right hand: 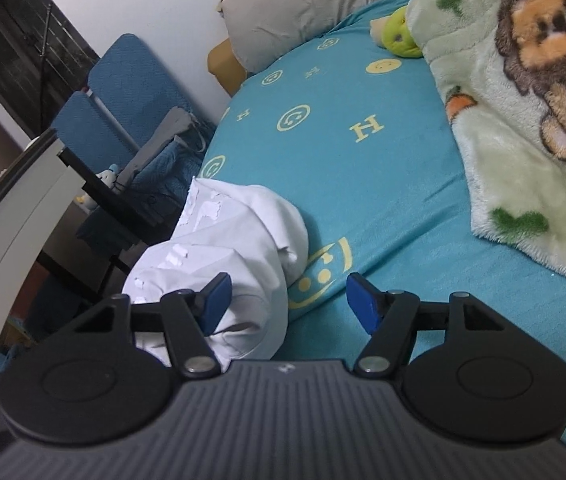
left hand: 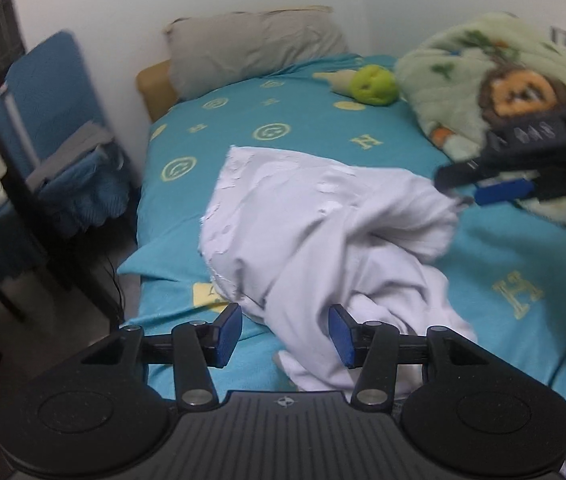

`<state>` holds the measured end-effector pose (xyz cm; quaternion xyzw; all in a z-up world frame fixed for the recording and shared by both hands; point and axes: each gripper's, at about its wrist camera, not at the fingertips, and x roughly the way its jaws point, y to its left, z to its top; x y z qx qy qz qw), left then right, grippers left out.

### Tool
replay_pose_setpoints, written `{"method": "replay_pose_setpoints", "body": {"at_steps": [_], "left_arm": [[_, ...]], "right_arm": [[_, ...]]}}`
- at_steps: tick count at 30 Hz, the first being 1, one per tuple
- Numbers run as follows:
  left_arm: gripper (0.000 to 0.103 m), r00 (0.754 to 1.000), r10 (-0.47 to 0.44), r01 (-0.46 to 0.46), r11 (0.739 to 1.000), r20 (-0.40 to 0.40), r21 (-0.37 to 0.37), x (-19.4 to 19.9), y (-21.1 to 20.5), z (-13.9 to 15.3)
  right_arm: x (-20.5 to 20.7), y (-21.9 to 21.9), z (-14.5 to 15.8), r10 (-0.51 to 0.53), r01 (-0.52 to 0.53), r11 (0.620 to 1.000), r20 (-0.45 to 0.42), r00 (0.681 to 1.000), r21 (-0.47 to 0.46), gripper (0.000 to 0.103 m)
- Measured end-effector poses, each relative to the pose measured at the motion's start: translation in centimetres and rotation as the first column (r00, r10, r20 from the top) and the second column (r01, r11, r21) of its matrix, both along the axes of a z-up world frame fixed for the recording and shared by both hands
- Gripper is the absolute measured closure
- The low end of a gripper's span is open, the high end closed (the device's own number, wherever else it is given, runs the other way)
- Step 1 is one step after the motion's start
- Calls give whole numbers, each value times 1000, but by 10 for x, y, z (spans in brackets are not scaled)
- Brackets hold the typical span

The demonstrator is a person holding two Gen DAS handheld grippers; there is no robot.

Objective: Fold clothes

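- A blue chair (left hand: 43, 92) stands off the left side of the bed (left hand: 323, 120), with grey and blue cloth heaped on its seat.
- The left gripper (left hand: 285, 330) hovers low over the near edge of the bed. Its blue fingers (left hand: 227, 334) are spread wide and grip nothing; a rumpled tongue of fabric lies in the gap between them.
- The white garment (left hand: 323, 220) lies bunched in a heap in the middle of the teal sheet, its far part spread flatter, with worn white patches across it, its near part twisted into folds. It is not folded flat as it lies.
- To my eye the job here is to find a true edge or corner, not a bundle of layers; pinching one layer at the hem and drawing it outward would flatten the cloth best.
- The right gripper (right hand: 287, 304) sits at the garment's right side. Its fingers (right hand: 363, 306) are wide apart and empty, the left one over white fabric, the right one over bare sheet.
- Farther right lie a green plush toy (left hand: 375, 84) and a fleece lion blanket (left hand: 495, 80).
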<state>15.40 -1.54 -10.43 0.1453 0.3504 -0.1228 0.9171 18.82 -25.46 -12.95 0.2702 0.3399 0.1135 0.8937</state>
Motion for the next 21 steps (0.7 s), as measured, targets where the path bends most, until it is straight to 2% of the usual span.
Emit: {"method": "replay_pose_setpoints", "body": {"at_steps": [1, 2, 3, 4, 5, 9, 12, 16, 21], "left_arm": [[57, 1000, 11, -11, 1000, 0, -29, 3, 3, 1], [70, 1000, 21, -21, 998, -1, -57, 6, 7, 3], [78, 999, 32, -32, 996, -2, -86, 9, 10, 4], [95, 999, 42, -42, 993, -4, -115, 12, 13, 6], [100, 999, 53, -53, 988, -5, -143, 15, 16, 7], [102, 993, 62, -26, 945, 102, -326, 6, 30, 34], [102, 976, 52, 39, 913, 210, -407, -8, 35, 54], [102, 949, 32, 131, 866, 315, -482, -23, 37, 74], [102, 933, 1, 205, 821, 359, -533, -31, 33, 81]], "right_arm": [[-1, 1, 1, 12, -12, 1000, 7, 1000, 7, 36], [-1, 3, 3, 25, -25, 1000, 16, 1000, 11, 36], [-2, 5, 5, 41, -41, 999, 28, 999, 10, 36], [-3, 8, 7, 58, -58, 998, 40, 998, 8, 36], [-4, 11, 9, 75, -75, 997, 52, 996, 4, 35], [-7, 27, 13, 149, -145, 988, 78, 986, -56, 35], [-8, 35, 14, 156, -147, 984, 82, 984, -103, 35], [-7, 25, 14, 62, -54, 995, 102, 993, -82, 35], [-16, 0, 24, -110, 116, 993, 176, 978, -20, 36]]}}
